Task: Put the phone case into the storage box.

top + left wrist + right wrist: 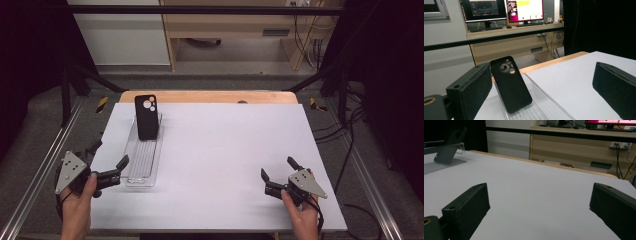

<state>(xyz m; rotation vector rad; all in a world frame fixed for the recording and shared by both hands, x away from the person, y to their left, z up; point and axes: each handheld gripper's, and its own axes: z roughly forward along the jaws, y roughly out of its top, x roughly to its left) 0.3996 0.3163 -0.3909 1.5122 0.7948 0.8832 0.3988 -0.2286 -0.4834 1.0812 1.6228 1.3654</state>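
Observation:
A black phone case (pixel 146 116) with round camera cutouts leans upright against the back of a clear plastic ribbed stand (pixel 141 165) at the table's left. My left gripper (pixel 108 154) is open just left of the stand's near end, holding nothing. From the left gripper view, the case (pixel 510 85) stands ahead between the spread jaws, on the stand (pixel 544 105). At the front right, my right gripper (pixel 279 169) rests open and empty over bare white table. Its own view has the case (pixel 450 145) far off at the upper left.
A white sheet (pixel 225 150) covers the table, with a wooden edge (pixel 210 96) along the back. Metal rails (pixel 40 165) run down both sides. A black bar (pixel 200 10) crosses behind, before a wooden desk (pixel 519 45) with monitors (pixel 484 10).

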